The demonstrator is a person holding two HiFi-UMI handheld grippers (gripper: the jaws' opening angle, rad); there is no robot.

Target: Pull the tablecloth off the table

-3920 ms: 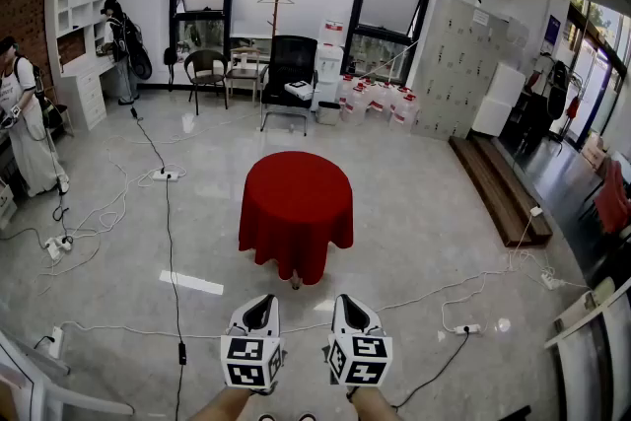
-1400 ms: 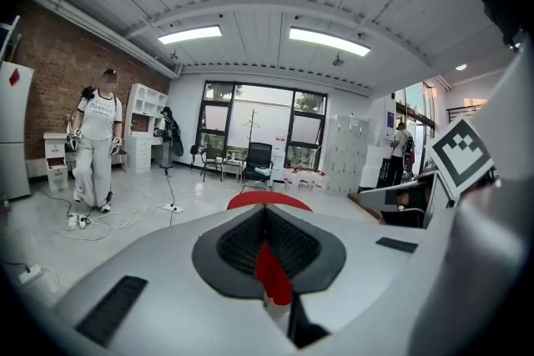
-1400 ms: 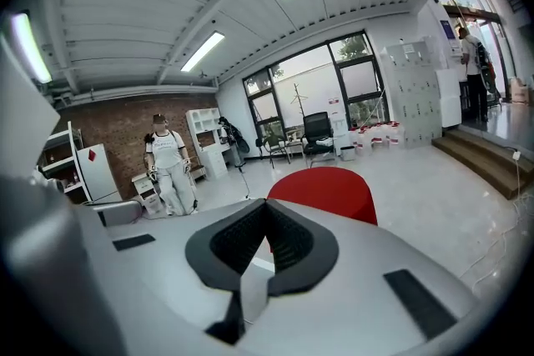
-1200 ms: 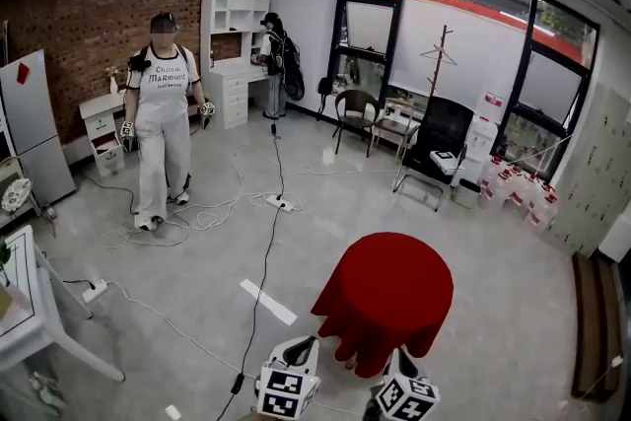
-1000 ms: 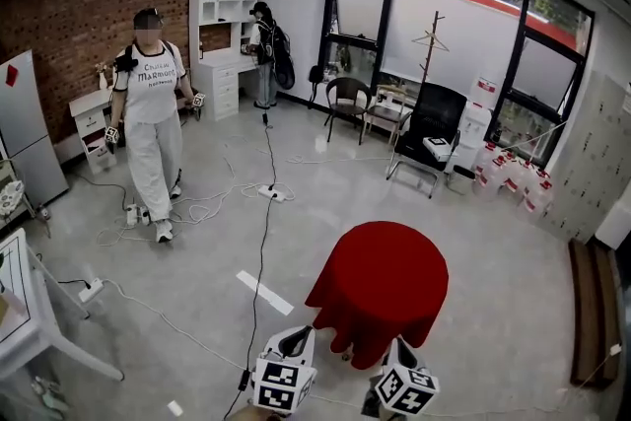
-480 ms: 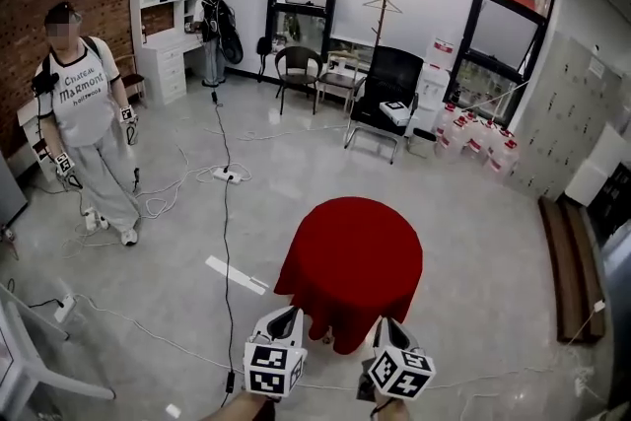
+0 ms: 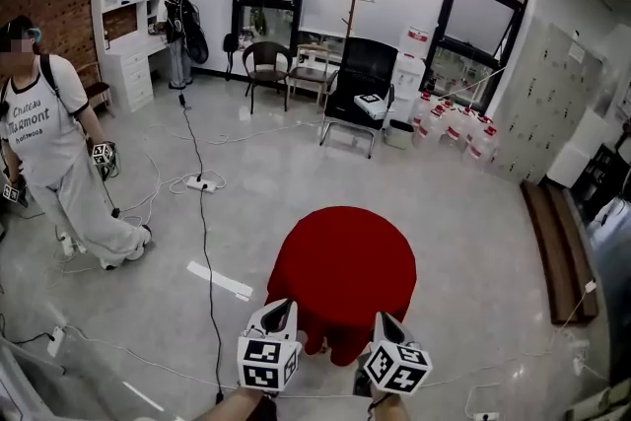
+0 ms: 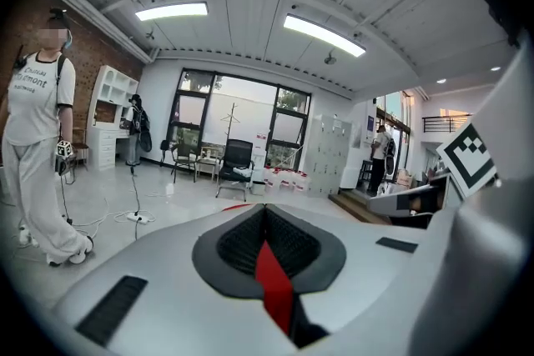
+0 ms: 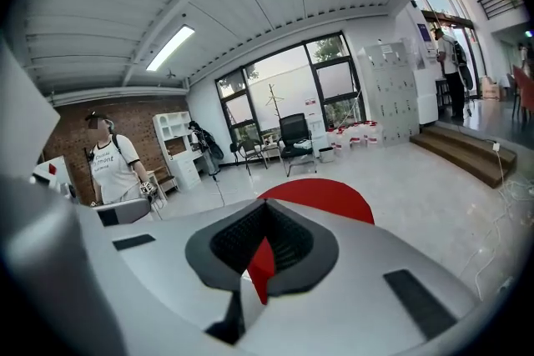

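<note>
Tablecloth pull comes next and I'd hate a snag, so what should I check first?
1. Nothing stands on the tablecloth: ok.
2. Jaws of the left hand-held gripper apart for the hem: not ok, shut.
3. Jaws of the right hand-held gripper apart: not ok, shut.
4. Either gripper on the cloth: not ok, both short of it.
5. The person stands away from the cloth: ok, off to the left.
6. The floor cable lies away from your feet: cannot tell.

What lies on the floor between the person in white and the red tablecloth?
The head view shows a black cable from a white power strip, and a white floor strip, between person and tablecloth; otherwise bare floor.
</note>
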